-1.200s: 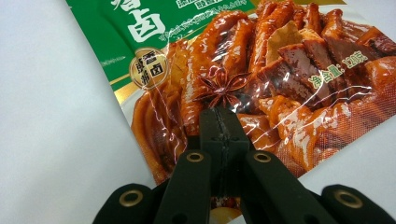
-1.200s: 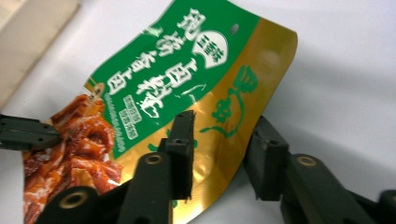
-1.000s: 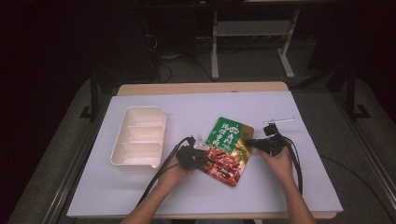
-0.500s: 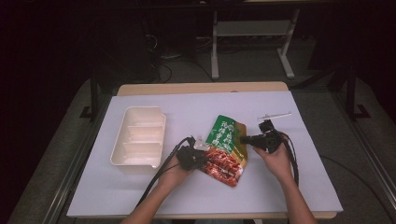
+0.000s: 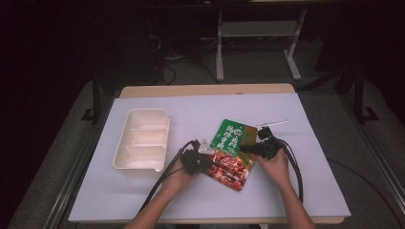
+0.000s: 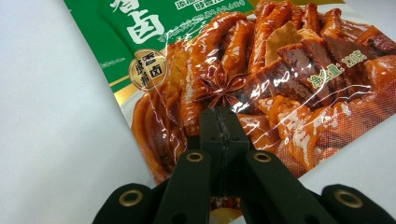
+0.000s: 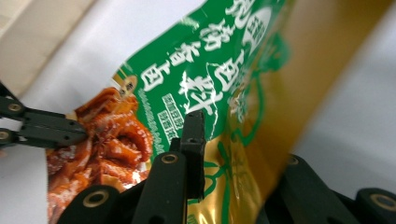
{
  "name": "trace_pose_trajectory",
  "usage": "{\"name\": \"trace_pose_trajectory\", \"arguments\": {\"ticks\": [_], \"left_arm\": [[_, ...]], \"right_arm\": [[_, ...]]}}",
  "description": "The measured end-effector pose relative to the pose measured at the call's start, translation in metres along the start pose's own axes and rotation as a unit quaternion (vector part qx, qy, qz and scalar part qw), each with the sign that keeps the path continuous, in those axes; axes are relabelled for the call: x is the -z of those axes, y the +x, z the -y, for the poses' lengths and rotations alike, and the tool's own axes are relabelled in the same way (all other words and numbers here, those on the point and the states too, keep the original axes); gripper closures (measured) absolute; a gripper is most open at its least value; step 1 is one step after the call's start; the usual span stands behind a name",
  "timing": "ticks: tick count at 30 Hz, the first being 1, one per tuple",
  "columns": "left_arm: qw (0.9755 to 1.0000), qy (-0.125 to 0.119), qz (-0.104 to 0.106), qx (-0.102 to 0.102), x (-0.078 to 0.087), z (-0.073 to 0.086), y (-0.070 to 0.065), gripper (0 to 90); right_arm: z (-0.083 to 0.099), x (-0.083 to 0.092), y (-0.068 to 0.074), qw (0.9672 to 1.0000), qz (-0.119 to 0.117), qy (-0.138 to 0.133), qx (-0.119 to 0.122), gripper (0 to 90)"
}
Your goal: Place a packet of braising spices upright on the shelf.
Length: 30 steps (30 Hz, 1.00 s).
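From the high view, a green and red food pouch [image 5: 232,152] lies on the white sheet of the table [image 5: 191,200], right of the middle, just right of a cream tray with compartments [image 5: 142,143] that stands well apart from it. The left gripper [image 5: 203,160] meets the pouch at its lower left edge, and the right gripper [image 5: 248,148] meets it at its right edge; a hand sits behind each, and black cables trail back toward the person. A thin white strip [image 5: 272,124] lies on the sheet just beyond the right gripper. In the left gripper view, the jaws are clenched together on the pouch [image 6: 261,79], pinching its edge where the printed braised meat and a star anise show. In the right gripper view, the jaws have just been opening and stand apart, with the pouch's [image 7: 210,84] gold edge rising between them; whether either pad touches the film I cannot tell. The left gripper [image 7: 81,133] shows at the far left, closed on the pouch's red part.
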<state>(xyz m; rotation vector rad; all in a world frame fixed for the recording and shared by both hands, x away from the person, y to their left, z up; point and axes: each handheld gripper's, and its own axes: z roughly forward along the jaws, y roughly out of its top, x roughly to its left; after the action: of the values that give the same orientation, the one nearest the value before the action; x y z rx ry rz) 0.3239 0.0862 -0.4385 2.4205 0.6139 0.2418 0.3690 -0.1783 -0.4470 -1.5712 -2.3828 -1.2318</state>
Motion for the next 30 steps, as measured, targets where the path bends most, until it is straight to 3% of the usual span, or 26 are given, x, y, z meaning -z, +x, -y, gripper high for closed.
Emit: {"name": "trace_pose_trajectory", "arguments": {"ticks": [7, 10, 12, 13, 17, 21, 22, 30], "left_arm": [[0.9999, -0.01, -0.001, -0.001, 0.0, 0.003, -0.001, 90.0], [0.9998, -0.018, 0.002, 0.003, 0.001, 0.005, 0.001, 89.8], [0.9997, -0.019, 0.012, 0.011, 0.002, 0.006, 0.003, 83.3], [0.9995, -0.018, 0.02, 0.018, 0.003, 0.006, 0.004, 81.7], [0.9992, -0.023, 0.028, 0.016, 0.007, 0.01, 0.004, 79.1], [0.9982, -0.043, 0.037, 0.018, 0.014, 0.016, 0.002, 76.8], [0.9974, -0.054, 0.04, 0.026, 0.016, 0.018, 0.001, 76.0], [0.9947, -0.086, 0.055, 0.011, 0.036, 0.028, -0.007, 70.0]], "right_arm": [[0.001, -0.004, 0.0, 1.0, 0.005, 0.0, -0.004, 87.9], [0.0, -0.001, 0.003, 1.0, 0.007, -0.001, 0.005, 88.6], [-0.001, 0.001, 0.004, 0.9999, 0.008, -0.006, 0.013, 88.8], [-0.002, 0.003, 0.004, 0.9999, 0.005, -0.007, 0.012, 88.9], [-0.004, 0.011, 0.006, 0.9997, -0.01, -0.02, 0.014, 89.0], [-0.007, 0.019, 0.01, 0.999, -0.019, -0.032, 0.023, 89.1], [-0.008, 0.021, 0.011, 0.9988, -0.021, -0.035, 0.027, 89.1], [-0.017, 0.037, 0.025, 0.9971, -0.017, -0.048, 0.057, 89.2]]}}
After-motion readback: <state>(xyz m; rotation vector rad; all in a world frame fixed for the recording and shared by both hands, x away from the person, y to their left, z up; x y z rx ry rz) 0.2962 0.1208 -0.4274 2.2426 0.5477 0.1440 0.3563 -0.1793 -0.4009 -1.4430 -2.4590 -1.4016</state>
